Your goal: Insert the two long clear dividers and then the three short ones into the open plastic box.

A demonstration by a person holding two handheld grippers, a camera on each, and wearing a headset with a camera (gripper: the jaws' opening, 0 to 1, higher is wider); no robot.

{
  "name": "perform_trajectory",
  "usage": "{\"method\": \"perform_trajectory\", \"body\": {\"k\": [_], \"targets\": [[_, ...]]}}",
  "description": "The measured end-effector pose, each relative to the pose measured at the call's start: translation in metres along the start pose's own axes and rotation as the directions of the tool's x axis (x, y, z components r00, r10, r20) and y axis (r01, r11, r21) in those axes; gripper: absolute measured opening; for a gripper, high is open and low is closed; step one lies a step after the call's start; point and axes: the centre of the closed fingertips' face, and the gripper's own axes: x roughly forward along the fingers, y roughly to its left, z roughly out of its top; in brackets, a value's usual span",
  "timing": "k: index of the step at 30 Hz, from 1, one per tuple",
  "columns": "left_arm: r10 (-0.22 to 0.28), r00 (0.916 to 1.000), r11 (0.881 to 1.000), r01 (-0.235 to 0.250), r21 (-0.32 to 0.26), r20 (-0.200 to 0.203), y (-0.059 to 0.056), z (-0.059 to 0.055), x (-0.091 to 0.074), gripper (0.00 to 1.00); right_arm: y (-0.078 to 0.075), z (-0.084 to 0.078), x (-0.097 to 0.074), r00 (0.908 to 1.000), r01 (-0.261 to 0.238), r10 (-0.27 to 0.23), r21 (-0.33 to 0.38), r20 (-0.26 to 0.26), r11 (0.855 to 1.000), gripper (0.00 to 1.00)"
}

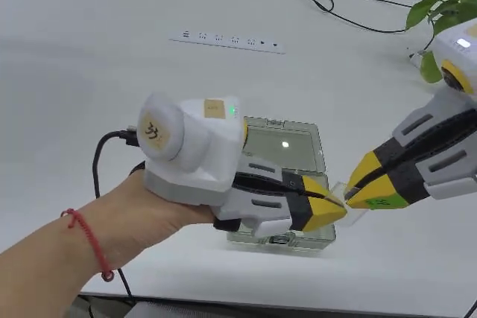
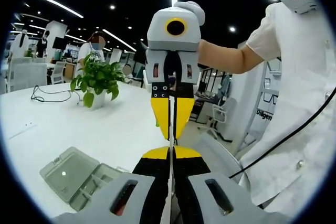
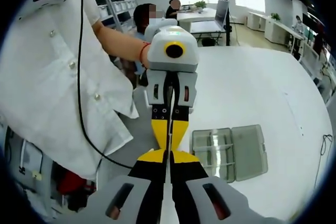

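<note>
**Clear divider, held tip to tip over the box**

Left gripper [image 1: 339, 202] and right gripper [image 1: 350, 190] met nose to nose. Both jaw pairs were clenched on one thin clear divider [image 1: 355, 214], held above the box's [image 1: 291, 147] near right corner. Box: clear plastic, rectangular, lid laid flat open, close to the table's [image 1: 112, 72] front edge. Broad bare white top lay beyond. Power strip [image 1: 227, 40], black cable [image 1: 335, 1] and plant [image 1: 440, 13] stood well apart.

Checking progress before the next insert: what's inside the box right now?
The box base shows clear dividers crossing inside; their count is unclear. In the head view, the left gripper covers most of it.
</note>
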Motion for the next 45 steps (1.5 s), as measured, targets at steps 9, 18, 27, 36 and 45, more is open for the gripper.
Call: {"method": "perform_trajectory", "body": {"k": [9,18,27,36,45], "targets": [[0.015,0.9999,1.000,-0.015,0.001,-0.001,0.001,-0.003,0.000,0.00,-0.003,-0.002,0.001,1.0000,0.004,-0.004,0.001,-0.002,1.000,0.03],[0.011,0.9999,1.000,-0.011,0.008,-0.013,-0.002,-0.007,0.001,0.00,-0.006,-0.007,0.002,1.0000,0.007,-0.007,0.008,0.002,1.000,0.03],[0.027,0.9995,1.000,-0.027,0.002,-0.019,0.000,-0.009,0.000,0.01,-0.008,-0.010,0.002,0.9999,0.015,-0.015,0.010,-0.002,1.000,0.03],[0.051,0.9982,0.999,-0.051,0.001,-0.030,0.003,-0.013,-0.006,0.06,-0.011,-0.013,0.001,0.9994,0.033,-0.033,0.007,-0.010,0.999,0.03],[0.105,0.9935,0.994,-0.106,-0.002,-0.042,0.013,-0.018,-0.019,0.13,-0.020,-0.020,-0.004,0.9971,0.073,-0.073,0.012,-0.023,0.997,0.03]]}}
